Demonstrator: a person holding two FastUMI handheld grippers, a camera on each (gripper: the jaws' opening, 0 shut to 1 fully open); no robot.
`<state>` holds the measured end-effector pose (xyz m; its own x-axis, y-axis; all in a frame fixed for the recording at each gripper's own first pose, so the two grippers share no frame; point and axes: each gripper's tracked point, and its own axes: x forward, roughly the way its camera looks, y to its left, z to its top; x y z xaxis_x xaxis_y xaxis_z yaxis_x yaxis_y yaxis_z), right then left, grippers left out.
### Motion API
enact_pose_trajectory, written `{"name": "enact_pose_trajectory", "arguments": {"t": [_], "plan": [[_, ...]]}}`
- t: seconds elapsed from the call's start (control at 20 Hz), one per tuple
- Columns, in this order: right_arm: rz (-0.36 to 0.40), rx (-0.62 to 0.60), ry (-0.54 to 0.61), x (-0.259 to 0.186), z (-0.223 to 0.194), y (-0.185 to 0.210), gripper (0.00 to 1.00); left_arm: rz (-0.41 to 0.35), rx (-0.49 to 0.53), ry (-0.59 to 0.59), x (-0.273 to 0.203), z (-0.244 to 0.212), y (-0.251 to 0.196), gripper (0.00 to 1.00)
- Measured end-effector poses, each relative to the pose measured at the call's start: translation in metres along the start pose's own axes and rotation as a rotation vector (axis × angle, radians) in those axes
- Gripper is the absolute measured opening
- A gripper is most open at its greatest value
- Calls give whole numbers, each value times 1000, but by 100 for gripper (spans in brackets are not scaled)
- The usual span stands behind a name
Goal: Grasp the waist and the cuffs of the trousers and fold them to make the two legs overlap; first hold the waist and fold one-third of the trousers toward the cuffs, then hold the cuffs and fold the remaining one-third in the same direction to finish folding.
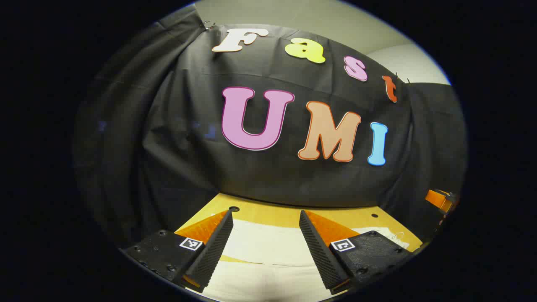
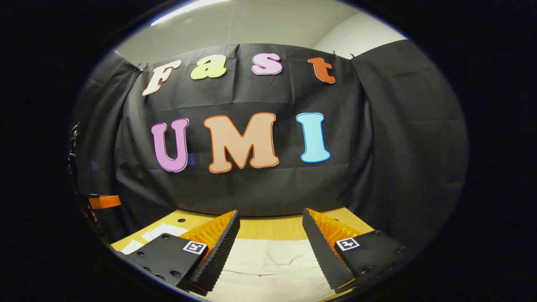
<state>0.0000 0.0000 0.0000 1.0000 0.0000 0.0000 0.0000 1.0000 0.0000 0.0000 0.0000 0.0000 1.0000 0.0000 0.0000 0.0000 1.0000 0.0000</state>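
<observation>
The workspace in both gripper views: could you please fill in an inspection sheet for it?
Surface: wooden table, holes near its far edge.
Job's things: pale trousers lying flat below both grippers, ungrasped.
Clutter: nothing seen.
Grippers: left hand-held gripper open above the cloth; right hand-held gripper open above the cloth.
Cables: nothing seen.
Surroundings: black cloth wall; pale room wall and ceiling above it.
</observation>
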Motion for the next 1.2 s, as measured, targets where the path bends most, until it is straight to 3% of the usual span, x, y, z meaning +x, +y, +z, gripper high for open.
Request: {"name": "enact_pose_trajectory", "arguments": {"t": [0.05, 0.25, 0.55, 0.6, 0.65, 0.9, 1.2], "plan": [[-1, -2, 9, -2, -3, 0, 96, -6, 5, 11, 0, -3, -2, 92], [-12, 4, 23, -5, -7, -2, 96, -37, -18, 27, 4, -9, -8, 94], [-12, -18, 21, -6, -7, -2, 96, -25, 4, 42, -5, -16, 0, 94], [-10, -20, 22, -5, -8, -1, 92, -21, 8, 45, -8, -17, 3, 94], [-5, -16, 24, -5, -8, 1, 96, -17, 11, 49, -10, -19, 6, 94], [1, 12, 35, -9, -8, 5, 96, -35, 64, 108, -27, -39, 18, 94], [-45, -33, 45, -22, -15, -4, 96, -166, 151, 289, -54, -92, 39, 95]]}}
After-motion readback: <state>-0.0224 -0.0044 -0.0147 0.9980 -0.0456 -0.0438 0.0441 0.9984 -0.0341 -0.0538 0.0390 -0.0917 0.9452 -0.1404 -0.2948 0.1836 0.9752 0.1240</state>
